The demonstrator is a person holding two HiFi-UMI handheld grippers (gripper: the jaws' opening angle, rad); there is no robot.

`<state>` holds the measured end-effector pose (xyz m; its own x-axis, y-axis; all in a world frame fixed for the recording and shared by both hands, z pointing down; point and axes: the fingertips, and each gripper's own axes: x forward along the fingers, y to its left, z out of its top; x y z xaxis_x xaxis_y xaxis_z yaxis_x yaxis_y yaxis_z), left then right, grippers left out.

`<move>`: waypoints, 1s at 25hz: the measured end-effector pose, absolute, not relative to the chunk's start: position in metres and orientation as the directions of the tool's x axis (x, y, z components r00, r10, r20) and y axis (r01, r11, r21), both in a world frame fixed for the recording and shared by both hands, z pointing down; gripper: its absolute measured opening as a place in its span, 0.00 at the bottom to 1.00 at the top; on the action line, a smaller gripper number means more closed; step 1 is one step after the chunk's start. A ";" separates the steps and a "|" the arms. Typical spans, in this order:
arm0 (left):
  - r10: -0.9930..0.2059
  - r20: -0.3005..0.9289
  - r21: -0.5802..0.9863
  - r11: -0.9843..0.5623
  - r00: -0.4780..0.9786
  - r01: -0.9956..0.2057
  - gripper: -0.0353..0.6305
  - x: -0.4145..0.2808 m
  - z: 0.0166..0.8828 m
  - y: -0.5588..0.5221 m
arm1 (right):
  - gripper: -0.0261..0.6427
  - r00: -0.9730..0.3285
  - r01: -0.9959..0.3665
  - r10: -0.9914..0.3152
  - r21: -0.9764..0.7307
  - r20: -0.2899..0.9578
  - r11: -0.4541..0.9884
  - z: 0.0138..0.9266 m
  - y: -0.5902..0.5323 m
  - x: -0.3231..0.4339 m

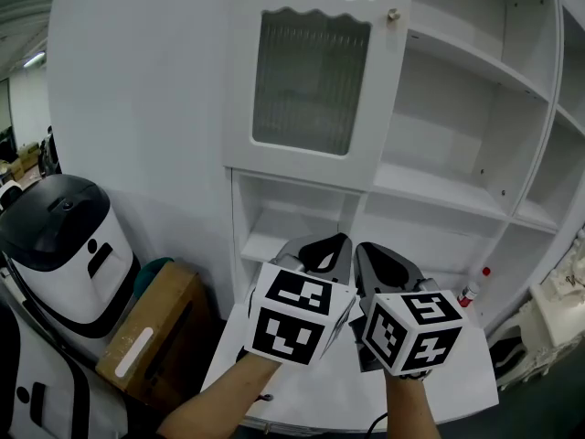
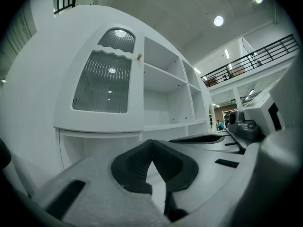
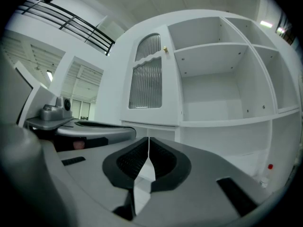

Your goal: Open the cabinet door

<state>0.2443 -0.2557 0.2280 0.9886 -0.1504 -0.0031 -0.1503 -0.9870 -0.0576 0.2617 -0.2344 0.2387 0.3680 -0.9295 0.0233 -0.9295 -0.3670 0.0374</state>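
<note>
Facing closed cabinet door (image 1: 311, 80); left tongs (image 2: 151, 146), right tongs (image 3: 148, 144) pinched together, empty.

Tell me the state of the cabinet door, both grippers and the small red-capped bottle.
cabinet door: closed, its knob untouched.
left gripper: shut, empty, clear of the door.
right gripper: shut, empty, beside the left one.
red-capped bottle: standing upright.
</note>
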 end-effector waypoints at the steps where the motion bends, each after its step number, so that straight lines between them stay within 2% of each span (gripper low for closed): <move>1: -0.150 -0.009 -0.065 -0.987 0.989 -0.150 0.06 0.246 0.225 -0.257 | 0.07 0.368 -0.929 -0.930 0.041 0.015 -0.367 0.235 -0.236 0.263; 16: -0.252 -0.071 -0.143 -0.955 0.965 -0.260 0.06 0.287 0.195 -0.276 | 0.07 0.274 -0.959 -0.959 0.055 -0.066 -0.278 0.205 -0.253 0.307; 25: -0.315 -0.159 -0.237 -0.908 0.935 -0.346 0.06 0.316 0.151 -0.283 | 0.07 0.188 -0.979 -0.977 0.057 -0.097 -0.194 0.189 -0.264 0.338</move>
<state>0.3159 -0.2831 0.1511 0.9355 -0.3154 -0.1593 -0.3464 -0.9076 -0.2373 0.3380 -0.2639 0.1891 0.1880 -0.9774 -0.0966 -0.9793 -0.1941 0.0574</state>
